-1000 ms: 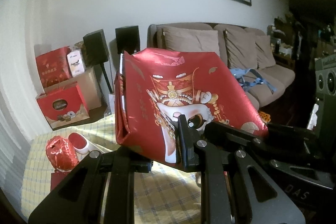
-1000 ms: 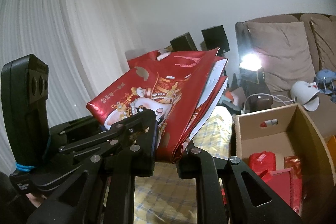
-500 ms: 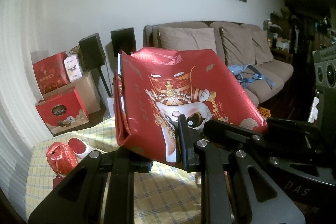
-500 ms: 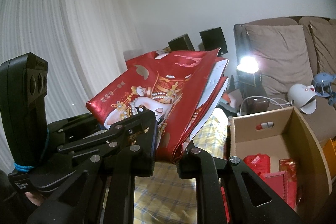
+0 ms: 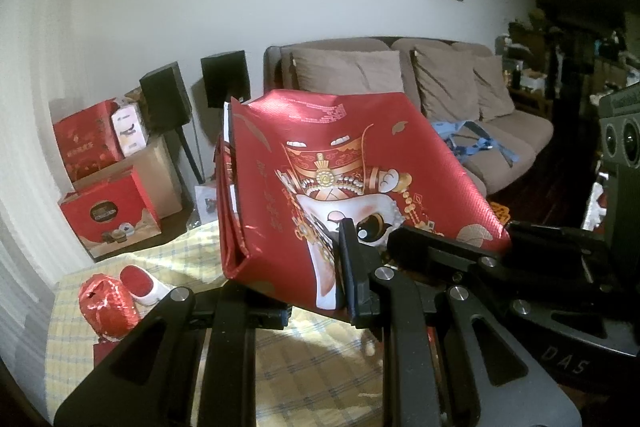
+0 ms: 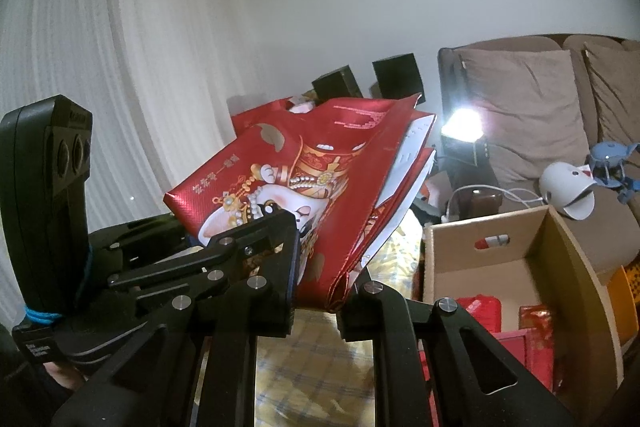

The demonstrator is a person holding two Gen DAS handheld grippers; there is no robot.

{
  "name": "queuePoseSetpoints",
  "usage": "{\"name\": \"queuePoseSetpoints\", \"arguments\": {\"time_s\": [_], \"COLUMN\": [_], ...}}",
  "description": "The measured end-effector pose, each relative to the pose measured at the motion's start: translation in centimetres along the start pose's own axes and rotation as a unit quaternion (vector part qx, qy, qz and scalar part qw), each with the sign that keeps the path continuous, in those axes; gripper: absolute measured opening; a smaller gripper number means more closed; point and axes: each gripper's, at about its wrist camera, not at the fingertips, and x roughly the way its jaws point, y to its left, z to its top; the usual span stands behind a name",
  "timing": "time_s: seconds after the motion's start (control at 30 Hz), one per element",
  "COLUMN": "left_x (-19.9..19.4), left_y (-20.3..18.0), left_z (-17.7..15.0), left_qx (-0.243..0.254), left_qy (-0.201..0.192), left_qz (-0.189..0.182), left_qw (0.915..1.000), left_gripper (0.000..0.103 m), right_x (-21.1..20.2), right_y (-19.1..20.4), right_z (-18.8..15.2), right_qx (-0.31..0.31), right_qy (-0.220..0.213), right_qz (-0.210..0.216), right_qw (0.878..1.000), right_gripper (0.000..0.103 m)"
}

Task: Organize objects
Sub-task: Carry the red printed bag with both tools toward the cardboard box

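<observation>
A stack of flat, folded red gift bags (image 5: 340, 155) printed with a cartoon figure in a gold headdress hangs tilted above the table. My left gripper (image 5: 316, 301) is shut on the bags' lower edge, one finger in front and one behind. My right gripper (image 6: 320, 293) is shut on the same stack of bags (image 6: 320, 163) from the other side, near a lower corner. Each view also shows the other gripper's black linkage (image 5: 500, 259) clamped on the stack. White inner sheets show at the bags' open edges.
An open cardboard box (image 6: 480, 227) with red packets inside stands to the right of the bags. On the yellow checked tablecloth (image 5: 320, 367) lie a red foil ball (image 5: 106, 303) and a red-and-white piece (image 5: 144, 283). Beyond are red gift boxes (image 5: 108, 215), speakers and a brown sofa (image 5: 460, 87).
The left wrist view has swung a little, so the room slid leftward. In the right view the cardboard box has slid slightly left. Both grippers still grip the bags as before.
</observation>
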Motion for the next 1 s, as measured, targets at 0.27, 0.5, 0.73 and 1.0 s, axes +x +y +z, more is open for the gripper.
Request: {"name": "queuePoseSetpoints", "arguments": {"time_s": [0.27, 0.5, 0.73, 1.0], "left_x": [0.5, 0.8, 0.9, 0.4], "left_y": [-0.5, -0.4, -0.3, -1.3], "left_z": [0.3, 0.1, 0.1, 0.2], "left_qx": [0.002, -0.002, -0.003, 0.0], "left_qy": [0.0, 0.006, 0.01, 0.005], "left_qz": [-0.008, -0.014, -0.022, -0.033], "left_qw": [1.0, 0.9999, 0.9997, 0.9995], "left_gripper": [0.019, 0.019, 0.019, 0.019], "right_x": [-0.4, -0.3, -0.1, -0.8], "right_y": [-0.9, -0.9, -1.5, -2.2], "right_z": [0.1, 0.1, -0.1, 0.2], "right_qx": [0.002, -0.004, 0.006, 0.009], "right_qy": [-0.004, -0.002, -0.002, -0.01], "right_qz": [-0.007, -0.014, -0.002, -0.002], "right_qw": [1.0, 1.0, 1.0, 1.0], "right_gripper": [0.014, 0.014, 0.014, 0.015]}}
